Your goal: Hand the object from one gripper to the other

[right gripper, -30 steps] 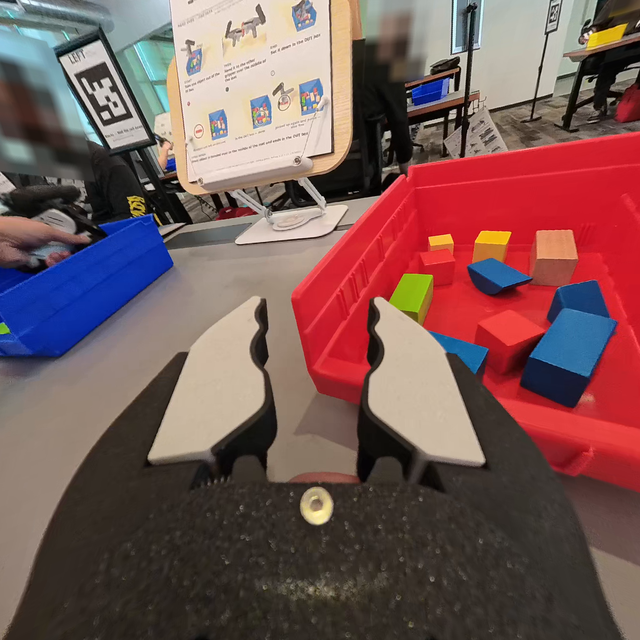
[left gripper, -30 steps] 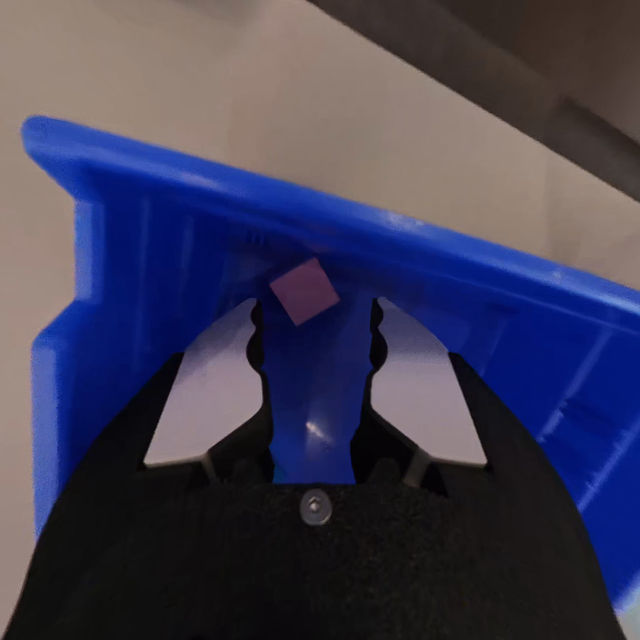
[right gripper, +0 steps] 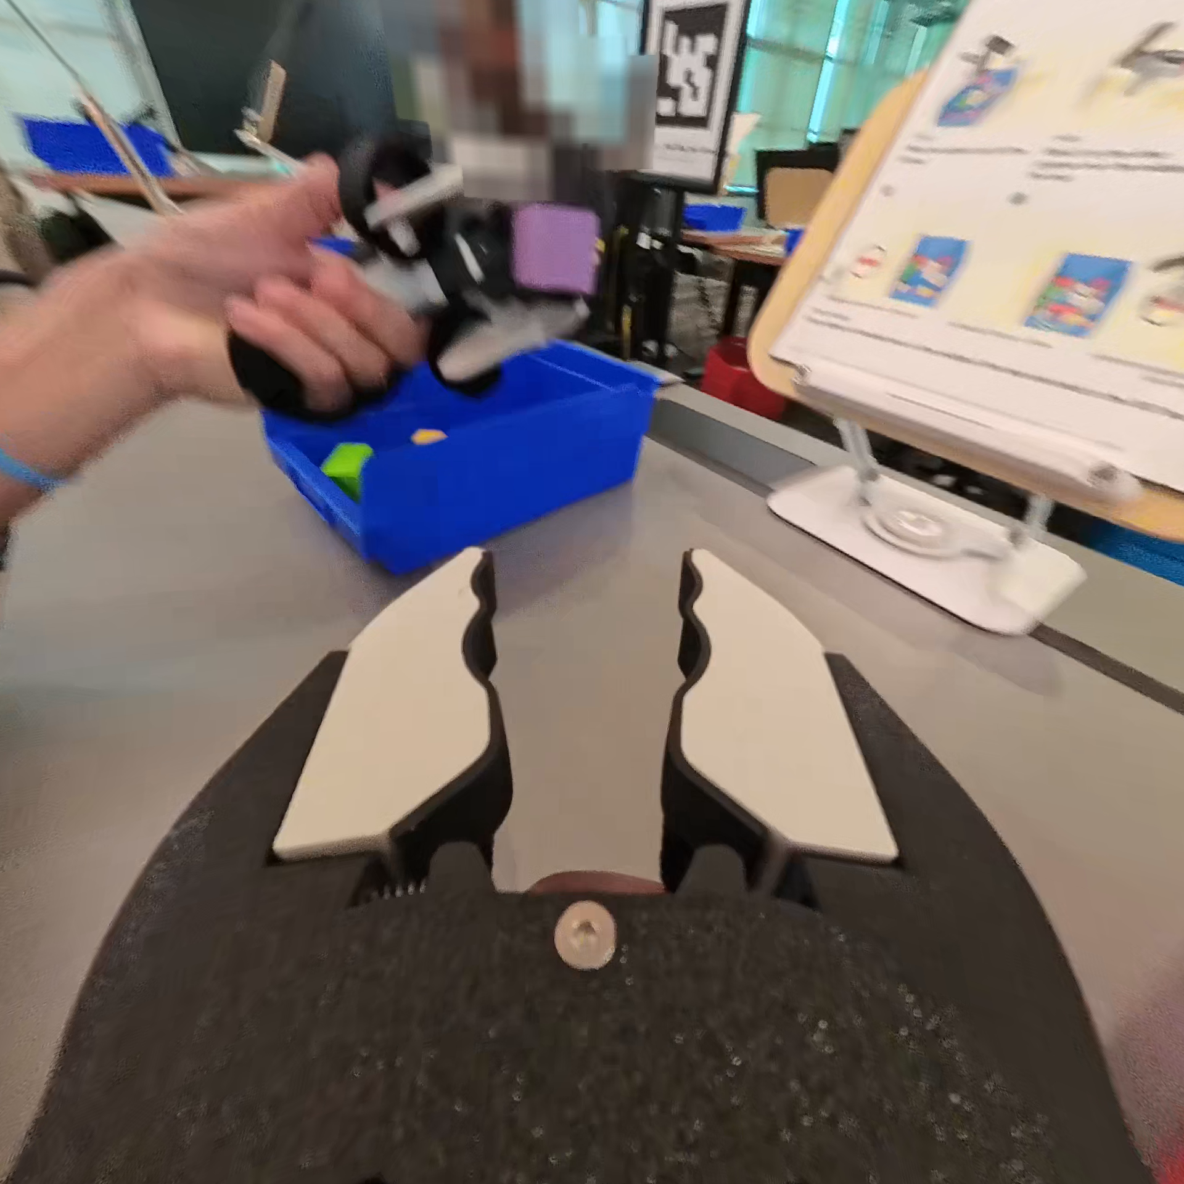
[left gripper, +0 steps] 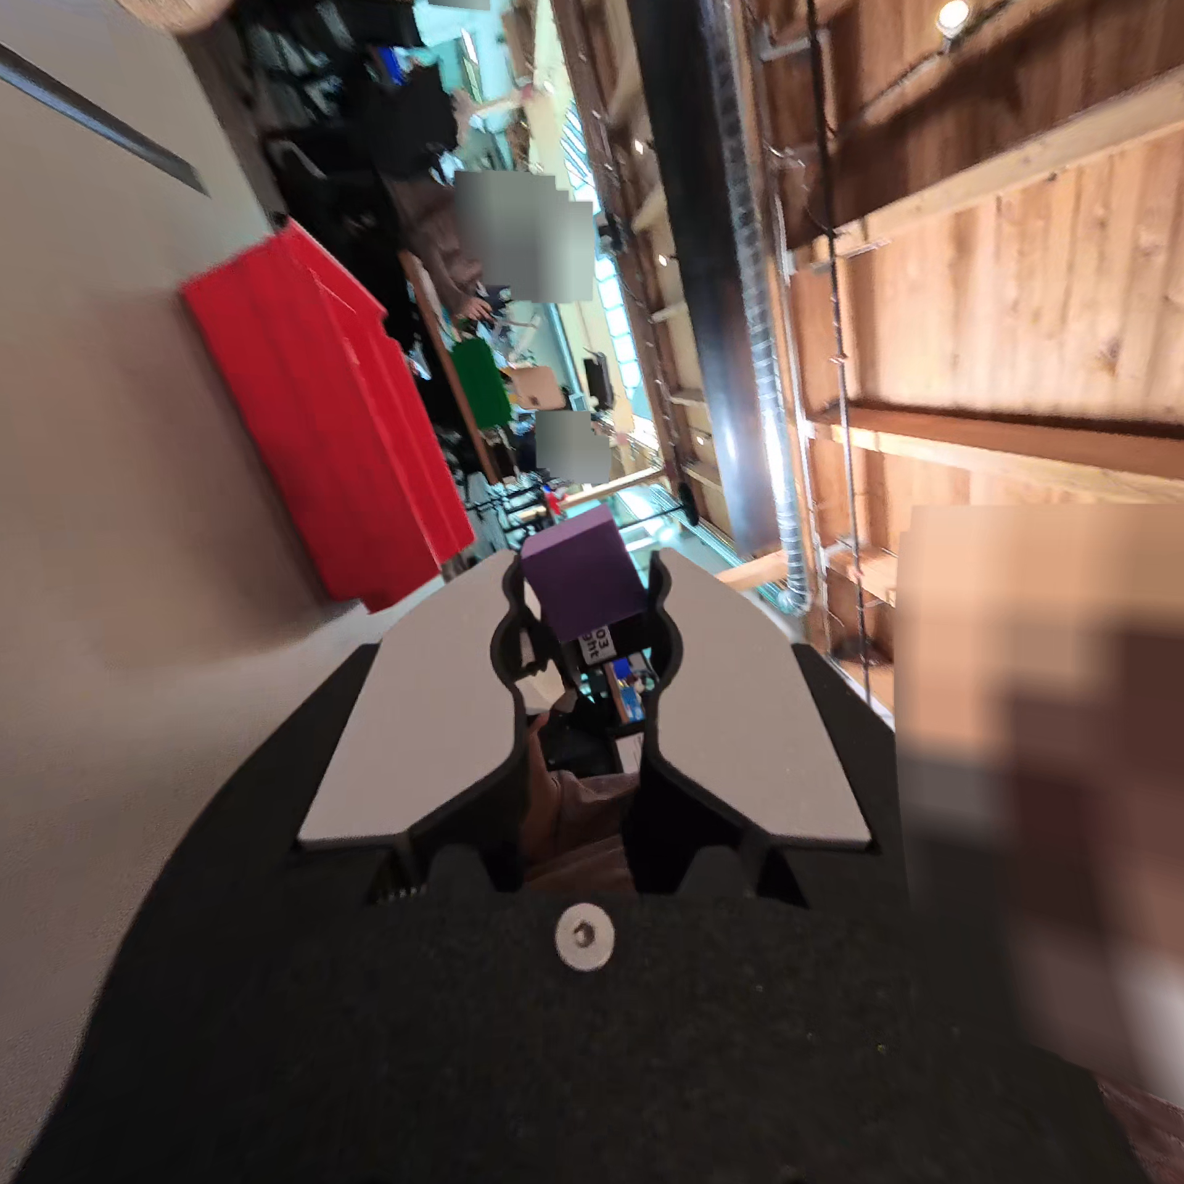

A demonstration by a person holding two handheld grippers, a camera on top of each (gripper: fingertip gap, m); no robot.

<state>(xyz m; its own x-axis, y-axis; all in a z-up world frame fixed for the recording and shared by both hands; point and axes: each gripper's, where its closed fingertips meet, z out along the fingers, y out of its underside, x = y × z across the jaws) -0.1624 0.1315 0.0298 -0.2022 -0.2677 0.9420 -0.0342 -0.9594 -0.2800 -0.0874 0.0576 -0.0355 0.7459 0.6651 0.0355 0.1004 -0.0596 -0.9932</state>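
Note:
My left gripper (left gripper: 584, 580) is shut on a purple cube (left gripper: 580, 580), held at its fingertips and rolled sideways in the air. In the right wrist view the same left gripper (right gripper: 512, 269) shows in a person's hand (right gripper: 211, 301) above the blue bin (right gripper: 512, 442), with the purple cube (right gripper: 554, 250) at its tip. My right gripper (right gripper: 586, 589) is open and empty, low over the grey table (right gripper: 128, 608), pointing toward the blue bin and the cube. The cube is well ahead of and above the right fingertips.
A red bin (left gripper: 320, 423) stands on the table in the left wrist view. The blue bin holds a green block (right gripper: 346, 464) and a yellow piece (right gripper: 428, 437). A board with an instruction sheet (right gripper: 1025, 224) stands on a white base (right gripper: 929, 544) at the right.
My left gripper closed on the purple cube, lifted it out of the blue bin and rolled sideways. My right gripper swung left, away from the red bin toward the blue bin, and opened wider.

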